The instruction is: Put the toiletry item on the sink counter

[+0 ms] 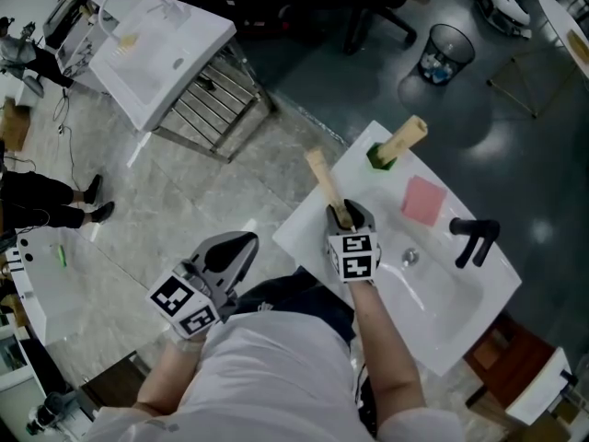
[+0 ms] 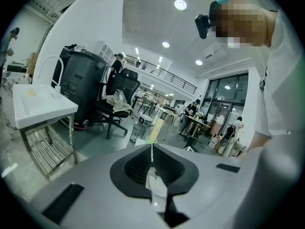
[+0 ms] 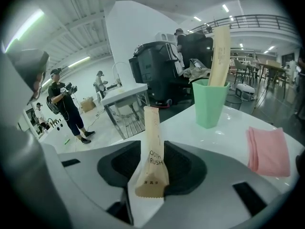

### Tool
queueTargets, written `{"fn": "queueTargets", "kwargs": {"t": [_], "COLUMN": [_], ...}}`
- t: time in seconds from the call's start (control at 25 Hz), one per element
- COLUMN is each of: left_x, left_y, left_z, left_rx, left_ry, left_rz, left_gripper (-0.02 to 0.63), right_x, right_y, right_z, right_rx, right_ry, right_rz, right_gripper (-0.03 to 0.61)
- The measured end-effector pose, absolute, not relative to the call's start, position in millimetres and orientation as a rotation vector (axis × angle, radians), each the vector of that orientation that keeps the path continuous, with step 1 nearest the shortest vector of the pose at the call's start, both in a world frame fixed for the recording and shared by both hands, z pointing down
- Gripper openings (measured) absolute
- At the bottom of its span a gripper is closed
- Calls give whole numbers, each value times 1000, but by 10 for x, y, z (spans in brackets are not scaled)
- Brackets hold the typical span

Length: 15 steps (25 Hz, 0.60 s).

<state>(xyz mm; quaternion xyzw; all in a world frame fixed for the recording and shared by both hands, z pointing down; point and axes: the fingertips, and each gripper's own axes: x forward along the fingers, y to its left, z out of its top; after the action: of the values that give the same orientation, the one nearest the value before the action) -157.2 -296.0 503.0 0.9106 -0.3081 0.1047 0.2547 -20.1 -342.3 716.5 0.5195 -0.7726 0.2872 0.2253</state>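
Note:
A tan toothbrush packet (image 1: 324, 184) (image 3: 153, 151) sticks out of my right gripper (image 1: 342, 215) (image 3: 153, 144), which is shut on its lower part. It hangs over the near-left corner of the white sink counter (image 1: 304, 233) (image 3: 228, 137). At the counter's far corner stands a green cup (image 1: 379, 156) (image 3: 209, 104) with a second tan packet (image 1: 405, 138) (image 3: 220, 56) in it. My left gripper (image 1: 241, 242) (image 2: 152, 149) is shut with nothing in it, held over the floor to the left of the counter.
A pink cloth (image 1: 423, 201) (image 3: 268, 151) lies on the counter by the black faucet (image 1: 474, 238). The basin with its drain (image 1: 410, 258) is to the right of my right gripper. Another white sink on a metal frame (image 1: 166, 53) stands at the far left, and a mesh bin (image 1: 446, 53) behind.

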Motion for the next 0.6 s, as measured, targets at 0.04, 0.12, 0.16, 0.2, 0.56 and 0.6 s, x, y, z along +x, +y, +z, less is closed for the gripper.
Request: {"fn": "queueTargets", "kwargs": {"t": [0.04,0.12,0.16,0.2,0.56,0.6], "left_x": [-1568,-1554,-1543,-1528,-1236,-1189], "left_y": [-2961,-2966,-2968,-2969,-2970,-2971], "left_z": [5025,5007,4991,4968,4773,4753], "left_rx": [2477,2485,2490,2497,2568,2576], "left_ry": [-836,-831,-826,-820,-689,-670], "left_rz": [285,282,280,277,248,243], "left_gripper": [18,18,18,18,18,18], "right_x": [-189,-143,-115,-92,180,213], "right_y": [-3430,-3447,-3456,-3461,-3361,-3334], "right_z": [7143,7083,7032,6956,6015,5911], "right_rx": [1440,1467,1484,1501,1711,1734], "right_ry": [-2134,-2138,-2140,-2144,-2205,-2207], "right_rz": [790,775,765,759,652,635], "right_gripper": [140,140,140,140,37,35]}}
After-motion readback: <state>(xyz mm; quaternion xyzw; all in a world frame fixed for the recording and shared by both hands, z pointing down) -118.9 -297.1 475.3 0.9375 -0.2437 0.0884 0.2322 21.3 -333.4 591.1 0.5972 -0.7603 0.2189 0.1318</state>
